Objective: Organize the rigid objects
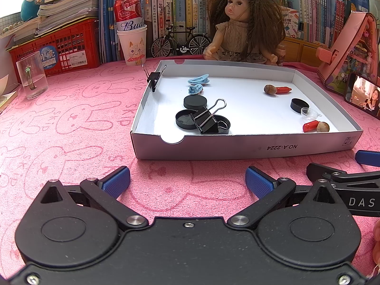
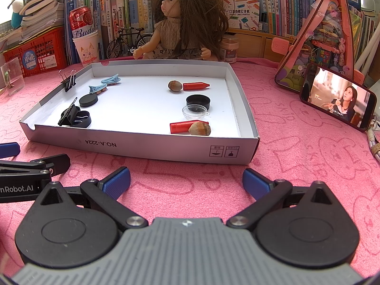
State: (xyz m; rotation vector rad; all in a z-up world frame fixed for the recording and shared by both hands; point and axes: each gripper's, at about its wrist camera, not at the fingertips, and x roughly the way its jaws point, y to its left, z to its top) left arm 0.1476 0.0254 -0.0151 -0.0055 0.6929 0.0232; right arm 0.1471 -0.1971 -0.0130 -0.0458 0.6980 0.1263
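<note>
Hovering: both tools low over pink cloth on bench, near side of tray
L tool (image 1: 187, 181): released, blue pads wide apart, nothing between
R tool (image 2: 186, 181): released too, empty
Tray (image 2: 142, 146): white, shallow, ahead of both tools
Tray left: blue clips (image 1: 198, 80), black disc (image 1: 195, 101), binder clip (image 1: 209, 118) lying over black caps
Tray right: nut (image 2: 200, 128) touching red cap (image 2: 181, 126); clear dome (image 2: 195, 111) against black cap (image 2: 198, 101)
Behind: doll (image 1: 239, 33), books

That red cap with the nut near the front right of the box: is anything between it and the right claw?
Only the box's front wall stands between the open right claw and the red cap; the nut touches the cap's right end.
</note>
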